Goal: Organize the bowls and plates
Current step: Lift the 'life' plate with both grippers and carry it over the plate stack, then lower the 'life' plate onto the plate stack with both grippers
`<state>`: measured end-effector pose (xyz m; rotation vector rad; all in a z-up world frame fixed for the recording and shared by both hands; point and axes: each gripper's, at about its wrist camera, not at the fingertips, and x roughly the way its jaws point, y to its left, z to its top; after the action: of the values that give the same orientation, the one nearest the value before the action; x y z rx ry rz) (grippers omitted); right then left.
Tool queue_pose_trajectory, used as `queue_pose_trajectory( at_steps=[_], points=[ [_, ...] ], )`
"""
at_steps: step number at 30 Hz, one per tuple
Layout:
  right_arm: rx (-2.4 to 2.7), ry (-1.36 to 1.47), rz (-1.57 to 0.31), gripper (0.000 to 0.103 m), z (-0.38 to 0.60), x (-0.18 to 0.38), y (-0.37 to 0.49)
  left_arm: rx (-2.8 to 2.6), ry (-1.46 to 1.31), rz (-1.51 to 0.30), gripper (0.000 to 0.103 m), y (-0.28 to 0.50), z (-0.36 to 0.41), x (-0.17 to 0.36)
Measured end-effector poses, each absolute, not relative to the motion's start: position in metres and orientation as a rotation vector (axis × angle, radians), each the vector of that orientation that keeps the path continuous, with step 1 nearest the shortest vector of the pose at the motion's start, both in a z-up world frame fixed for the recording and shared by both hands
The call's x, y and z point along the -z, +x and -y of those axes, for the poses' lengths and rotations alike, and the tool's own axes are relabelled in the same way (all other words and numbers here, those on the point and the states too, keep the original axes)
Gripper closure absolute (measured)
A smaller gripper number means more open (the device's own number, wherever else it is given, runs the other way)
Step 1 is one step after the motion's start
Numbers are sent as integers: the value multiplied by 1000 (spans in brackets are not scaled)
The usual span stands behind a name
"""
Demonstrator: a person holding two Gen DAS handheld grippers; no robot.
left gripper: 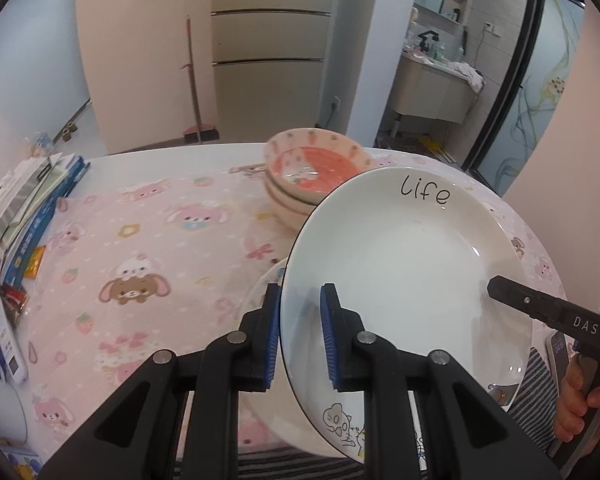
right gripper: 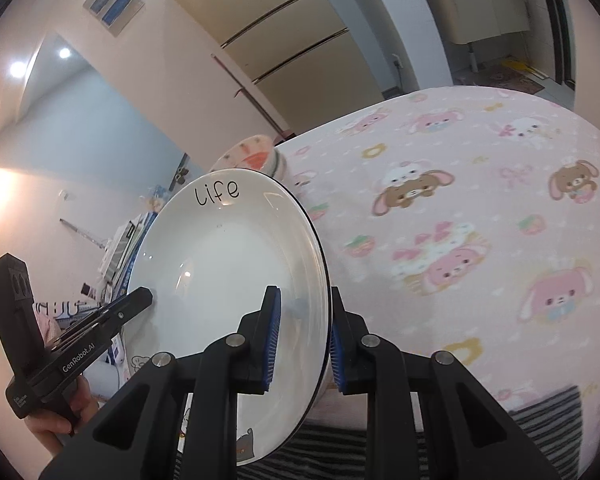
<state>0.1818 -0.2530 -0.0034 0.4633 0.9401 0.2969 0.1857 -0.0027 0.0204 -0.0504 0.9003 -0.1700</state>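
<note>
A white plate with "life" written on it (left gripper: 404, 256) is held tilted above the table between both grippers. My left gripper (left gripper: 300, 336) is shut on its left rim. My right gripper (right gripper: 302, 336) is shut on its right rim and shows in the left wrist view (left gripper: 496, 286) at the plate's far edge. The plate also shows in the right wrist view (right gripper: 224, 256). Under it lies another white plate (left gripper: 260, 292). Behind stand stacked pink carrot-pattern bowls (left gripper: 312, 164), also in the right wrist view (right gripper: 256, 156).
The table wears a pink cartoon tablecloth (left gripper: 140, 240). Boxes and packets (left gripper: 28, 208) crowd its left edge. A phone (left gripper: 558, 352) lies at the right near my hand. A broom (left gripper: 194, 92) and a fridge (left gripper: 268, 60) stand beyond the table.
</note>
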Motion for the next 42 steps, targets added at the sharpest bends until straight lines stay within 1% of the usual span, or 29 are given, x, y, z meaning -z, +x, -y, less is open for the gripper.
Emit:
queue_pose_trajectory(
  at_steps=[9,13,28,35,42],
  points=[
    [-340,426,-1004,78,203,24,189,115,-82,-909,86,177,-42,-8],
    [-368,474,-1022,78,198,39,192,107,-99,-906,86,175,-55,-4],
    [-344,421,-1088,76,185,67,200,110,-105,-935,86,181,-61,15],
    [-329,402,-1079,76,183,72,198,118,-120,-946,86,182,-61,23],
    [-294,300,-1051,76,178,70,197,135,-120,-956,86,182,-61,29]
  ],
)
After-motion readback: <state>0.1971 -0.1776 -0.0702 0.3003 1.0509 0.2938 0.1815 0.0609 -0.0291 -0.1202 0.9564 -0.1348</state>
